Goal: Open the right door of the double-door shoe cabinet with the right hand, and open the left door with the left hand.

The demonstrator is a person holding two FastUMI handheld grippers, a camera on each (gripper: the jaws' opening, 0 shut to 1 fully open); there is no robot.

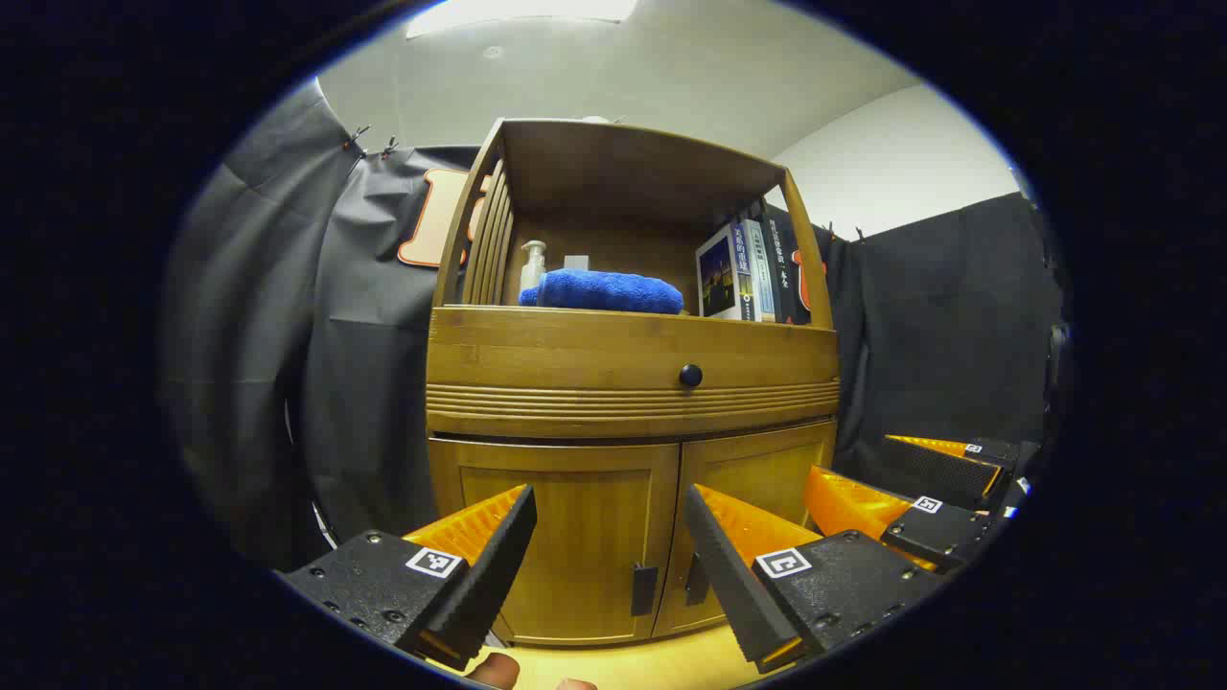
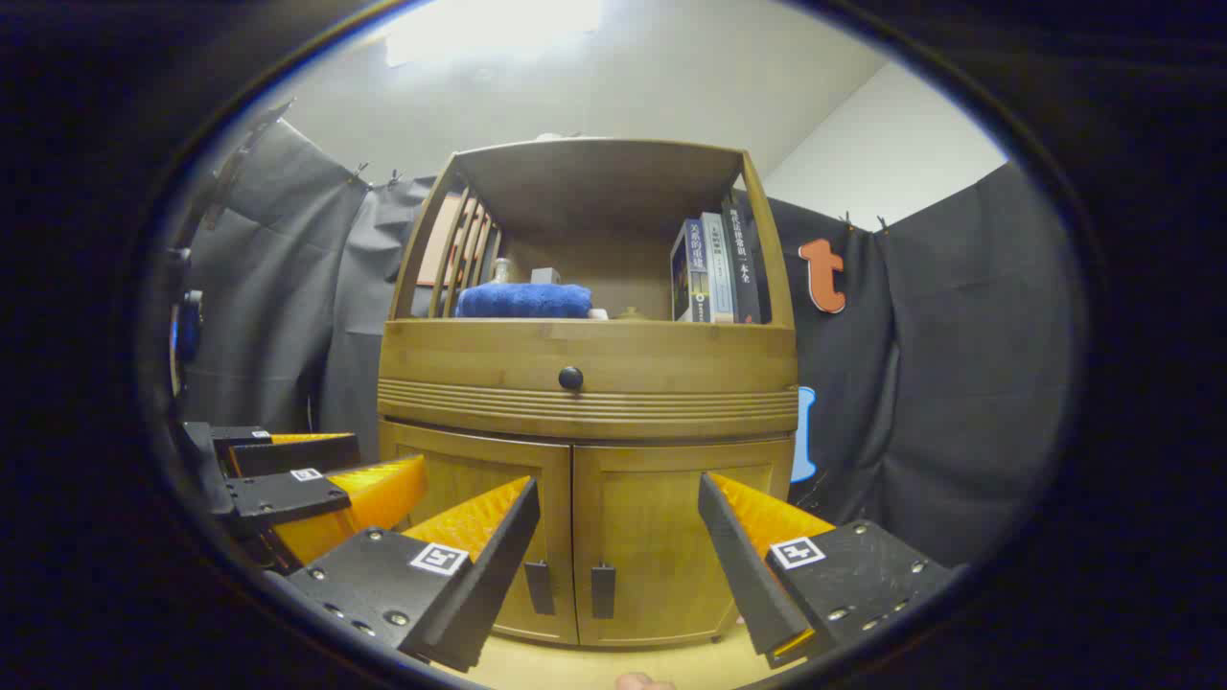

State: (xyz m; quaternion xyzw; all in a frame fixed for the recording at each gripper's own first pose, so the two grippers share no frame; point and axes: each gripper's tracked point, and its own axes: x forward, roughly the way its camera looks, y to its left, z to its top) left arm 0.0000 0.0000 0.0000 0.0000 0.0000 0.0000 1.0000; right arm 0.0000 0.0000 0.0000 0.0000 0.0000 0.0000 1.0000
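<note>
Your left tongs (image 1: 609, 513) are spread wide, fingers apart and gripping nothing. Your right tongs (image 2: 618, 503) are equally wide apart and empty. You hold them side by side, level, both pointing forward, close together without touching.

Cabinet (image 2: 587, 383) on pale, perhaps wooden, floor (image 2: 575, 666)

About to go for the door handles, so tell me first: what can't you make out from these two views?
- Inside of the cabinet: hidden in both views by the shut left door and right door.
- Items behind the blue towel on the shelf: partly hidden by it, left gripper view.
- Cabinet's foot: blocked by the left gripper and right gripper.
</note>
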